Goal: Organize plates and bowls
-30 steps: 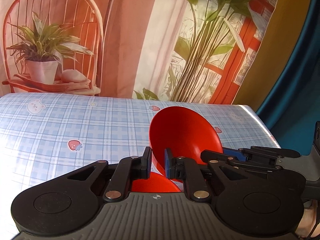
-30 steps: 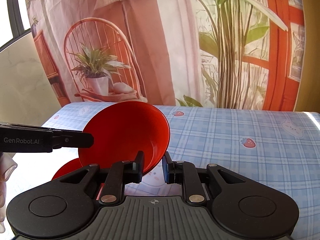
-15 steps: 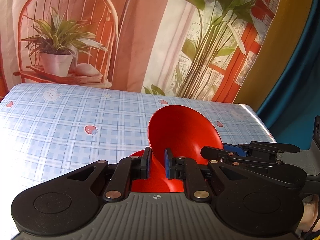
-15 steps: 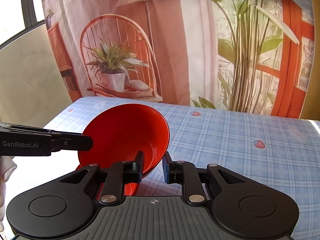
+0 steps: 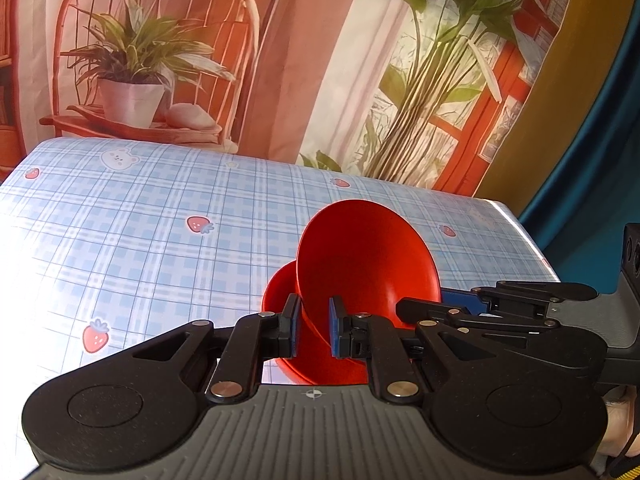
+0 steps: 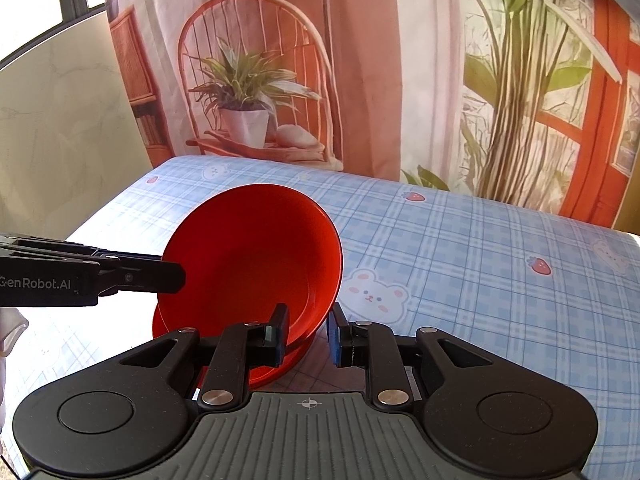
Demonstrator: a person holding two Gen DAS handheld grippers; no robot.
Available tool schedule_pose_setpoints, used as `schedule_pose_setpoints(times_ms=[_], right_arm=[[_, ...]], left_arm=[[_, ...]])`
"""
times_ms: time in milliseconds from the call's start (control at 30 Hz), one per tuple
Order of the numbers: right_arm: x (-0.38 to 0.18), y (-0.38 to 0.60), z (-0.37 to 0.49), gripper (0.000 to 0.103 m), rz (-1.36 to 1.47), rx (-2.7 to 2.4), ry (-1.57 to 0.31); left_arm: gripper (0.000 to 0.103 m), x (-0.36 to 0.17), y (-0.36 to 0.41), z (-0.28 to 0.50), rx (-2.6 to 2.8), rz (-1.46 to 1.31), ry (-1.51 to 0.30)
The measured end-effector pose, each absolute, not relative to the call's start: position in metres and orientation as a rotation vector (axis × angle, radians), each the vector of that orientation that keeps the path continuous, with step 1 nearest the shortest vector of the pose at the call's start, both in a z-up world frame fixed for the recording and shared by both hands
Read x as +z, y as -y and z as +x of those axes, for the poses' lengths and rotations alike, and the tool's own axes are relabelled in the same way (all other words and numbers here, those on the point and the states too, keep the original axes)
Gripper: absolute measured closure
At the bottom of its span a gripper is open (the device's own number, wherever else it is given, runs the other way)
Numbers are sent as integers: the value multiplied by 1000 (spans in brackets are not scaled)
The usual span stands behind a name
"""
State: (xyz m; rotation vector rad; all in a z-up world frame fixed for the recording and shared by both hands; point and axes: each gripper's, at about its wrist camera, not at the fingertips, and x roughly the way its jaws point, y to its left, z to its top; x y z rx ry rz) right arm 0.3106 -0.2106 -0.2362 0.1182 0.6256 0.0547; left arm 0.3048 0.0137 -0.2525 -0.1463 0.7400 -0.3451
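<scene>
Table [image 6: 480, 264] under blue plaid cloth with bear and strawberry prints; red plate [image 6: 276, 364] rests near its front edge.

Staged domestic set: behind the table [image 5: 160, 248], covered in a blue plaid cloth with bears and strawberries, hangs a printed backdrop [image 6: 360, 60] depicting chair, potted plant, window.

We see the bench [image 6: 500, 264] open to the right of the tilted red bowl [image 6: 256, 256] and behind it, up to the printed backdrop [image 6: 360, 60] along the far edge. On the near left, passage is blocked: the left gripper [image 6: 176, 274] reaches in against the bowl's rim, and a second red dish [image 5: 280, 284] lies under the bowl.
</scene>
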Motion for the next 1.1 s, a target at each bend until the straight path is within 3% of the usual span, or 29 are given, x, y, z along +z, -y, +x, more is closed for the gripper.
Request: schedule_pose_setpoints(times_ms=[1100], right_arm=[[-251,200,318,79,94,98,-696]], left_arm=[[88,-271,-38,300,-295,-244,-790]])
